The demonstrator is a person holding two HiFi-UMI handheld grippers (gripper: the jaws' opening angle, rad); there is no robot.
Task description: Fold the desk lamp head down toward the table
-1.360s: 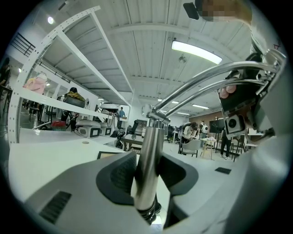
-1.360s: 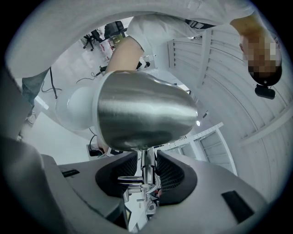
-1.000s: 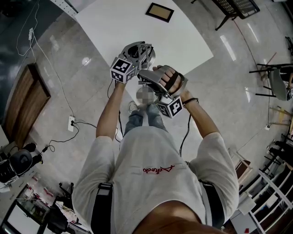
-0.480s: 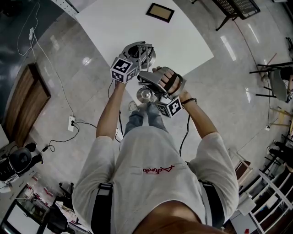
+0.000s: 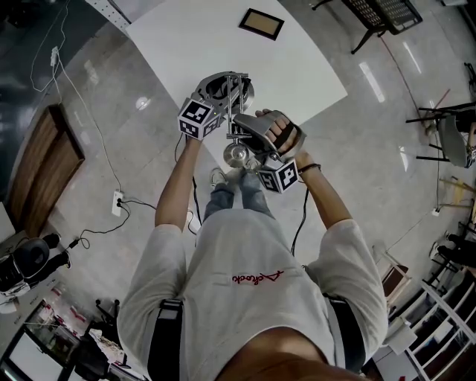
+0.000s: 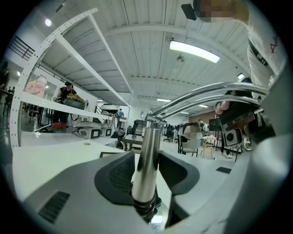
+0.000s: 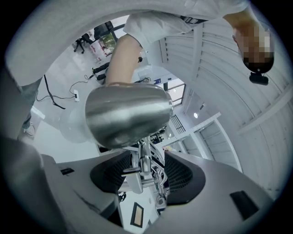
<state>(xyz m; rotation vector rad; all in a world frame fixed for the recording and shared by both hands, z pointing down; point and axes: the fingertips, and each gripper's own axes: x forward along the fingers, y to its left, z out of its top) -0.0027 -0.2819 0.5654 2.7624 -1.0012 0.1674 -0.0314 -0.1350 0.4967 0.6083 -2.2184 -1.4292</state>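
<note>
A chrome desk lamp stands on the white table (image 5: pixel 178 37), its round base (image 5: pixel 220 83) near the table's near edge. Its upright post (image 6: pixel 145 160) sits between the pads of my left gripper (image 6: pixel 145 173), whose jaws are opening, with only slivers of gap beside the post. The bell-shaped lamp head (image 5: pixel 236 154) hangs low, past the table's edge and toward me. In the right gripper view the head (image 7: pixel 126 114) fills the space just above my right gripper (image 7: pixel 145 176). The right jaws are opening, and the head's joint (image 7: pixel 141 165) stands between the pads with gaps at both sides.
A dark picture frame (image 5: pixel 261 22) lies flat at the table's far side. Cables and a power strip (image 5: pixel 116 201) lie on the floor to the left. A wooden panel (image 5: pixel 41 167) is further left, and chairs and racks (image 5: pixel 446 134) stand to the right.
Both grippers stay at the lamp in the head view. The right gripper's marker cube has tilted slightly. The lamp head keeps its low position.
</note>
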